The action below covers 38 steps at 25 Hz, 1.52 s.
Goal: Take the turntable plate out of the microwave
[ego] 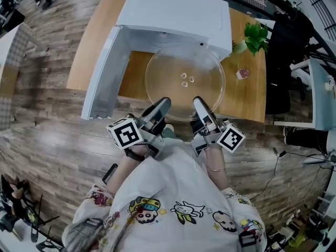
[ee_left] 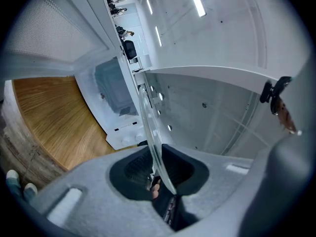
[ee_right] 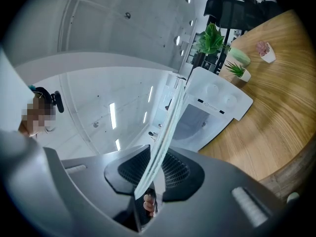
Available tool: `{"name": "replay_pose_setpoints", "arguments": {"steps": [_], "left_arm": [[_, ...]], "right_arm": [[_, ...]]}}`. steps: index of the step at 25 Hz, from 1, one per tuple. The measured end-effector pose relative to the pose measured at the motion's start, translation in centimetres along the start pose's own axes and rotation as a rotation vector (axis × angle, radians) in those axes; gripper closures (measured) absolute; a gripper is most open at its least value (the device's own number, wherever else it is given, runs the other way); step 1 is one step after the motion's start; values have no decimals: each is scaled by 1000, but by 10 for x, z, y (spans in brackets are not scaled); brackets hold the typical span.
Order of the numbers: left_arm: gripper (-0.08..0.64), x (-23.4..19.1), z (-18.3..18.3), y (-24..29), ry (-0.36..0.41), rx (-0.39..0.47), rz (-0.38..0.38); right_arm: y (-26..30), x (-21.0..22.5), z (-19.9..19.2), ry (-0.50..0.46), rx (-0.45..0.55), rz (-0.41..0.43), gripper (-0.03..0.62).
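**Head view, then each claw: plate is out and held**

Head view: the glass plate is in the middle of the frame. It is just below the open microwave and over the table. The left claw and the right claw each grip its near rim. I think the plate is out and the carry is on. Next, both claws should move as one, keep it flat, and find a spot to set it down.

Left claw view: the left claw is clamped on the plate, seen edge-on. The head view does not show that bite.

Right claw view: the right claw pinches the plate too. A plant shows at the upper right, which the left claw view misses.
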<state>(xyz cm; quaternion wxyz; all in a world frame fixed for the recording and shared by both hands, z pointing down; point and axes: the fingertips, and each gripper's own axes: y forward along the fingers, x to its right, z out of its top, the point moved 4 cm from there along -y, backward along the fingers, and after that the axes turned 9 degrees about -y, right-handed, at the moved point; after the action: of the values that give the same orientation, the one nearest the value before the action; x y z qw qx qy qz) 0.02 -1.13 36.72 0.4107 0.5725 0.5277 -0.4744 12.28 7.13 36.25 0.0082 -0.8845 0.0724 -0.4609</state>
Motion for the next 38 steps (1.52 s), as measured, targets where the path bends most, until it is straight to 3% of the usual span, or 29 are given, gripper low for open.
{"name": "replay_pose_setpoints", "arguments": {"steps": [11,15,20,38], "left_arm": [[505,0,6,2,3,1,6],[505,-5,4,1,-32,1,19],[505,-3,7,1,-5,1,6],[505,-10,11,-2,-18,1,22]], "right_arm": [[6,0,2,6,-7,9,509],[6,3,1,9,-11,3,509],[7,3,0,12,-16,2,509],[13,5,-5,19,-33,-8,509]]}}
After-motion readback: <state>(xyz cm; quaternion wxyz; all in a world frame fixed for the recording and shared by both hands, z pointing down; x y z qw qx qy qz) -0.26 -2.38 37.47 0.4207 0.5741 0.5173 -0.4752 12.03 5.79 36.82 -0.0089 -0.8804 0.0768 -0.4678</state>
